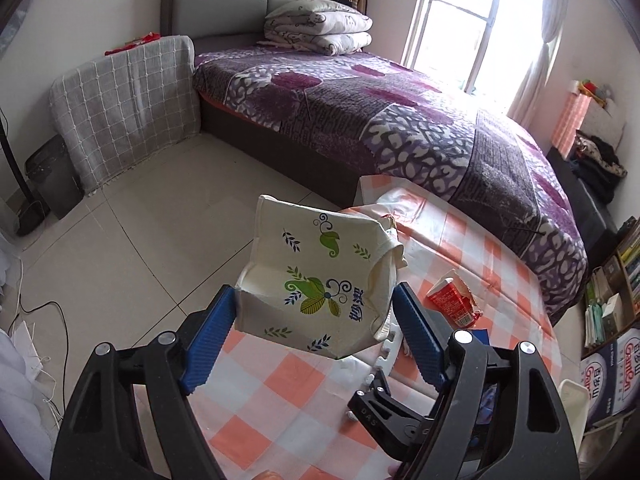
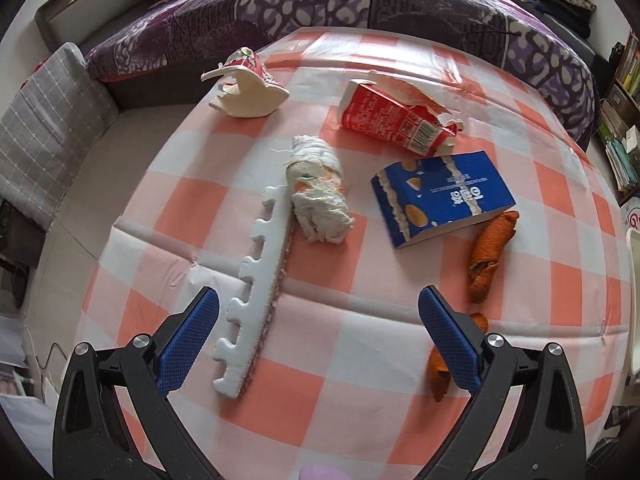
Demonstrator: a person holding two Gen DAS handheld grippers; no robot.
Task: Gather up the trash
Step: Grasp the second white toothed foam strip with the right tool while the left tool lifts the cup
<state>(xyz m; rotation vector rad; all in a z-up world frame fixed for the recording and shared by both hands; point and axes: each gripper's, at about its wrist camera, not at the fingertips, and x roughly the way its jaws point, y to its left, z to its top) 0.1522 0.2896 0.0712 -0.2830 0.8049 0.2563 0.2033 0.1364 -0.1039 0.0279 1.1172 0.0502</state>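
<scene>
Left gripper [image 1: 314,322] has the tissue pack [image 1: 320,280] clamped. Right gripper [image 2: 318,336] is open, empty; the foam strip [image 2: 256,300] runs lengthwise just inside its left finger.

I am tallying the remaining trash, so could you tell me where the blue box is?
In the right wrist view, the blue box lies on the checkered tablecloth, right of centre, between the torn red carton and an orange roll.

Glossy plastic tablecloth [image 2: 360,340], torn red paper carton [image 2: 392,120]

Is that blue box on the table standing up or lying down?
Lying down. The blue box rests flat on its broad printed side on the checked tablecloth, one end flap gaping.
</scene>
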